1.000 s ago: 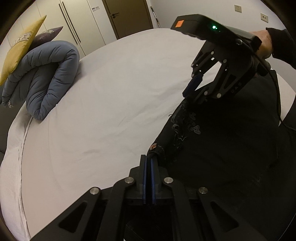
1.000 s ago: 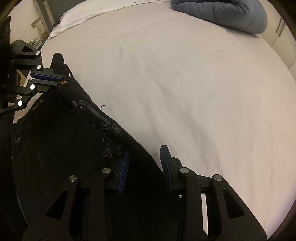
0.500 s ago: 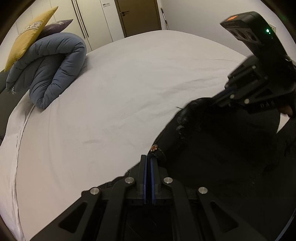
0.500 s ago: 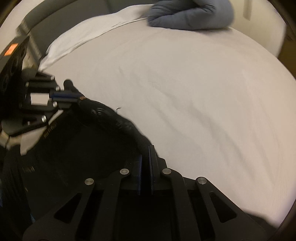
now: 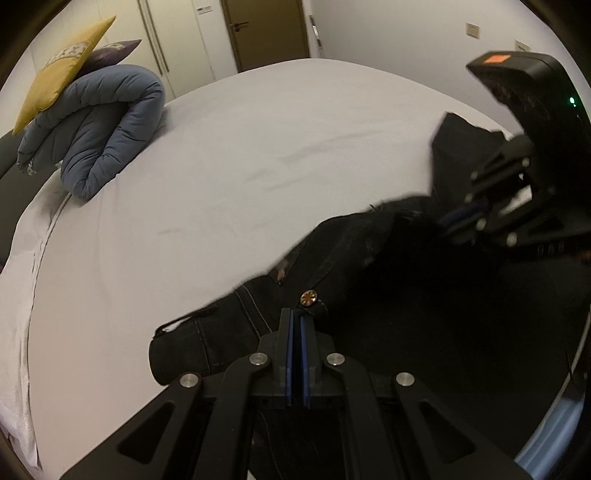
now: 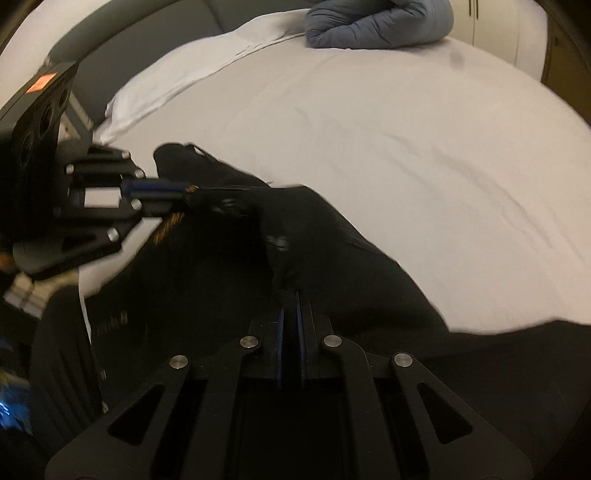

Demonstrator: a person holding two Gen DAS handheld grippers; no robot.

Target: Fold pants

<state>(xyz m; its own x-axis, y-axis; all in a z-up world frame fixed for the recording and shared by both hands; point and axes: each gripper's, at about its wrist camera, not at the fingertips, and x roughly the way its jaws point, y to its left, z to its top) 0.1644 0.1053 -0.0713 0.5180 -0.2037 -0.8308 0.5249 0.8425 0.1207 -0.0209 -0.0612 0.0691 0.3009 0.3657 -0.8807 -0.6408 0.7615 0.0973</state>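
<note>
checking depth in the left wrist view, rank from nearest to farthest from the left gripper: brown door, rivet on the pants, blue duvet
1. Rivet on the black pants: just ahead of the left gripper, whose jaws are shut on the fabric.
2. Blue duvet: rolled up, far left on the white bed.
3. Brown door: beyond the bed, top centre.

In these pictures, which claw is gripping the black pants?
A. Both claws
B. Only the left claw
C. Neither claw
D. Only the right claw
A. The left claw is shut on the black pants near a metal button, and the right claw is shut on the fabric too.
</note>
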